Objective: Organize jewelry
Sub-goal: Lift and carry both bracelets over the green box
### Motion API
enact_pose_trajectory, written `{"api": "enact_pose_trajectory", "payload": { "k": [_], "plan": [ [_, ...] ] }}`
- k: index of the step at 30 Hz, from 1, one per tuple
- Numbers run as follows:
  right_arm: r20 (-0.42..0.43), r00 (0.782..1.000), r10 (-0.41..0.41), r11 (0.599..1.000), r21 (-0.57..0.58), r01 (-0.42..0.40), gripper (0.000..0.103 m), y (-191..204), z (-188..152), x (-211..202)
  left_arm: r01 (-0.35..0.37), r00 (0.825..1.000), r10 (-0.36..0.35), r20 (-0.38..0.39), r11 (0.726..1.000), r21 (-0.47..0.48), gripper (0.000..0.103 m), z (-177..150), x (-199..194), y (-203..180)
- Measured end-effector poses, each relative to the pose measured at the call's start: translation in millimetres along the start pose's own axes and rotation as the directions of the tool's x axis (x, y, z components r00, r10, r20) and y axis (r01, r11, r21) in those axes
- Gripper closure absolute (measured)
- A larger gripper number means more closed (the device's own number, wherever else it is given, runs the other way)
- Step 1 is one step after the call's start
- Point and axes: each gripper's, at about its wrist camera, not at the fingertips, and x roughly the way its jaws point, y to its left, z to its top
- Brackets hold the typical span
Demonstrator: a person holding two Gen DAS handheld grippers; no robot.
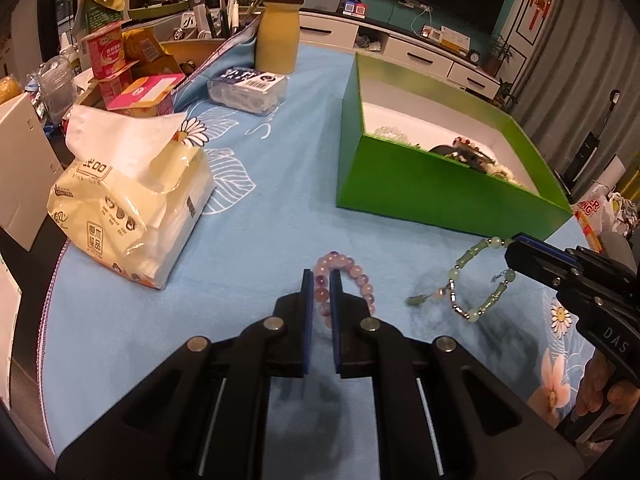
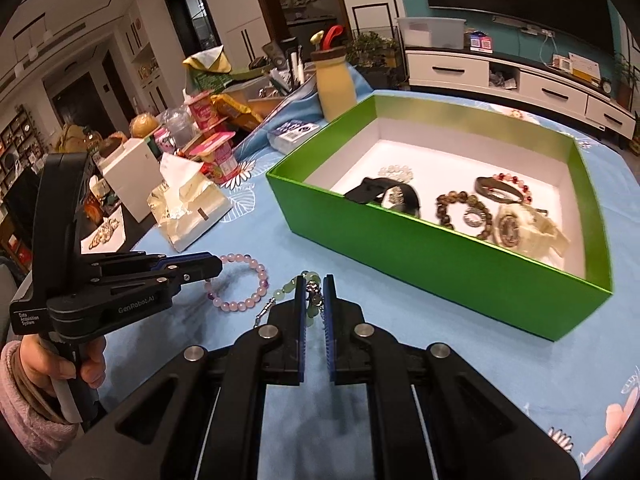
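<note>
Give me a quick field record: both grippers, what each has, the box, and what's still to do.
left gripper: shut on the pink bead bracelet
right gripper: shut on the green bead bracelet
green box: open, on the blue tablecloth, beyond both grippers
box contents: several bracelets and watches, including a brown bead bracelet
remaining: both held bracelets are outside the box
nearby clutter: tissue pack to the left

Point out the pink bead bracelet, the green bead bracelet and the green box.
pink bead bracelet (image 2: 240,284): right wrist view, far bead arc.
green bead bracelet (image 1: 468,258): left wrist view, jade beads.
green box (image 2: 440,268): right wrist view, front wall.
</note>
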Motion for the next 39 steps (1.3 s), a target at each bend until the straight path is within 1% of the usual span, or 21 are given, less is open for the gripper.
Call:
{"api": "enact_pose_trajectory", "payload": {
  "k": [5,11,16,21,29,35,39],
  "plan": [
    [0.033,0.999,-0.008,1.000,0.022,0.007,0.095,-8.8,-2.1,-20.2,0.004,1.000,-0.004,0.018,1.000,0.012,0.096,2.8,-10.9,-5.2],
    [0.069,0.997,-0.028,0.997,0.076,0.023,0.095,-25.4,-8.6,-43.1,0.009,1.000,-0.009,0.023,1.000,0.023,0.096,4.1,-18.9,-13.3],
    [0.102,0.993,-0.052,0.992,0.119,0.040,0.095,-39.3,-12.5,-60.3,0.024,0.999,-0.026,0.038,0.999,0.039,0.096,7.5,-26.1,-22.2],
    [0.128,0.989,-0.069,0.990,0.134,0.052,0.095,-44.8,-13.7,-73.8,0.044,0.998,-0.047,0.049,0.997,0.058,0.096,12.0,-32.0,-33.2],
    [0.184,0.980,-0.070,0.986,0.163,0.040,0.095,-53.7,-14.8,-88.5,0.032,0.998,-0.036,0.059,0.997,0.068,0.096,21.1,-39.7,-42.9],
    [0.214,0.974,-0.068,0.982,0.189,0.027,0.095,-61.1,-17.6,-97.3,0.043,0.997,-0.046,0.055,0.997,0.060,0.096,25.0,-41.5,-48.7],
    [0.227,0.971,-0.071,0.979,0.203,0.024,0.095,-66.3,-20.5,-102.2,0.049,0.996,-0.053,0.072,0.997,0.061,0.096,31.9,-48.3,-54.4]
  ]
}}
